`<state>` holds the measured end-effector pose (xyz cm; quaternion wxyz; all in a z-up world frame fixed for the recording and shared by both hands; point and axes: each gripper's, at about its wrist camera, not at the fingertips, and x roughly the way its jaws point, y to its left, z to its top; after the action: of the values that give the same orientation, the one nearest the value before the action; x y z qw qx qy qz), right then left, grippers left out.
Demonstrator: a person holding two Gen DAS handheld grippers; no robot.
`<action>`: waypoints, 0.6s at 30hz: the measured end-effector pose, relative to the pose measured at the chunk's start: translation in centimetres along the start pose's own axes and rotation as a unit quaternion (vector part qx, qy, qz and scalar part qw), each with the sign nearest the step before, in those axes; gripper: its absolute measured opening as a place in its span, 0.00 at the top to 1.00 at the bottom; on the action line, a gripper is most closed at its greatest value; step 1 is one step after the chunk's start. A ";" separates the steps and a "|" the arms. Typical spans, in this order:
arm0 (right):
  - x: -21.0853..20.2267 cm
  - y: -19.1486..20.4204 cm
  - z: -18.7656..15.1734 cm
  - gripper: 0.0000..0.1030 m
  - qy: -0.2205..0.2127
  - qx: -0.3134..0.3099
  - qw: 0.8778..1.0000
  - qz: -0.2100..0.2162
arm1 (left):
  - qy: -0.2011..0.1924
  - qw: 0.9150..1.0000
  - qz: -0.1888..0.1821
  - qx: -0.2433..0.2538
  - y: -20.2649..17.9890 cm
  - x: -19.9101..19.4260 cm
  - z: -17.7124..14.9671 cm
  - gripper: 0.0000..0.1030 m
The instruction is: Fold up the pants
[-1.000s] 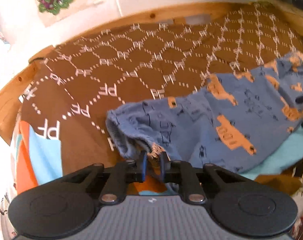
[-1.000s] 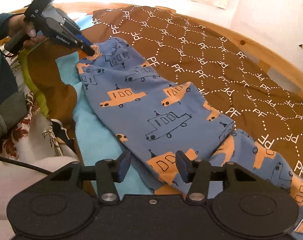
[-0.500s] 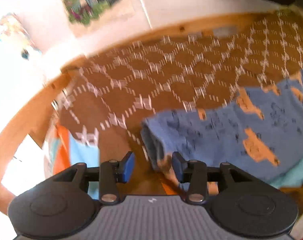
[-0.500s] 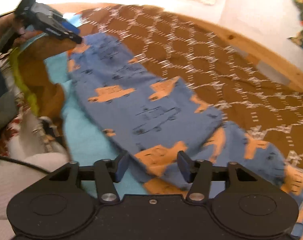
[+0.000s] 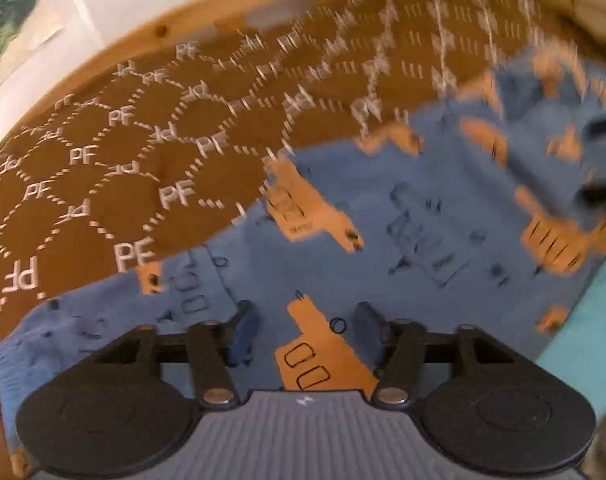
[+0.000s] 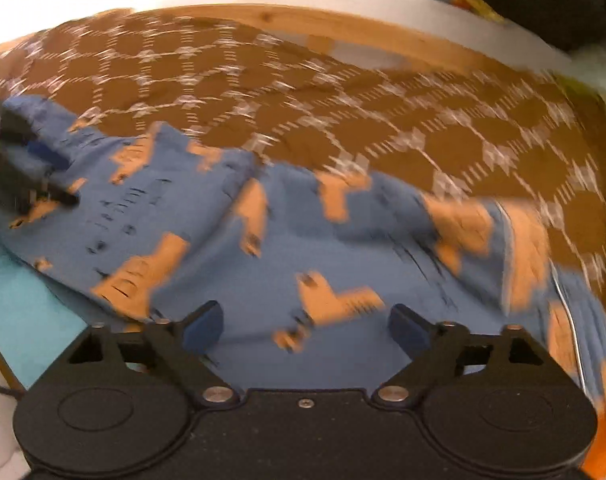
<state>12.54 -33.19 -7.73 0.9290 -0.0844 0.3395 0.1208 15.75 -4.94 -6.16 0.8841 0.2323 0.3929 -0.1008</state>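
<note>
The blue pants [image 5: 423, 216] with orange car prints lie spread on the brown patterned blanket [image 5: 103, 184]. My left gripper [image 5: 305, 330] is open and empty, hovering over the pants near one end. My right gripper [image 6: 305, 326] is open wide and empty, over the other part of the pants [image 6: 303, 248]. The left gripper [image 6: 43, 176] also shows blurred at the left edge of the right wrist view, and the right gripper [image 5: 603, 160] shows blurred at the right edge of the left wrist view.
A wooden bed frame [image 6: 343, 20] runs along the far edge of the blanket [image 6: 423, 120]. A turquoise cloth [image 6: 27, 304] lies under the near side of the pants and also shows in the left wrist view [image 5: 583, 340]. White wall with pictures behind.
My left gripper let go of the pants' edge, opened, and moved over the pants. My right gripper opened wider and swung right along the pants.
</note>
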 end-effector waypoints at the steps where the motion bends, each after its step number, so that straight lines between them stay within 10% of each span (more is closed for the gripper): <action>1: -0.2 -0.9 -0.6 0.03 0.003 0.028 1.000 -0.004 | -0.011 1.000 0.018 0.003 -0.5 -0.2 -0.4 0.20; 5: -1.6 -3.8 -1.9 0.02 -0.020 0.101 0.994 -0.018 | -0.025 0.999 0.022 -0.016 -0.5 -0.7 -0.6 0.11; 10: -1.7 -7.2 -1.2 0.09 -0.028 0.147 0.988 -0.039 | -0.101 0.993 -0.061 -0.025 -2.2 -4.0 1.1 0.05; 18: -1.0 -12.8 -1.2 0.27 -0.023 0.330 0.943 -0.021 | -0.144 0.969 -0.192 0.066 -9.9 -4.9 3.5 0.18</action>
<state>14.68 -45.92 -7.03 0.9147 0.2230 0.3366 -0.0161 11.13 -15.25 -3.75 0.8780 0.1933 0.2913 -0.3269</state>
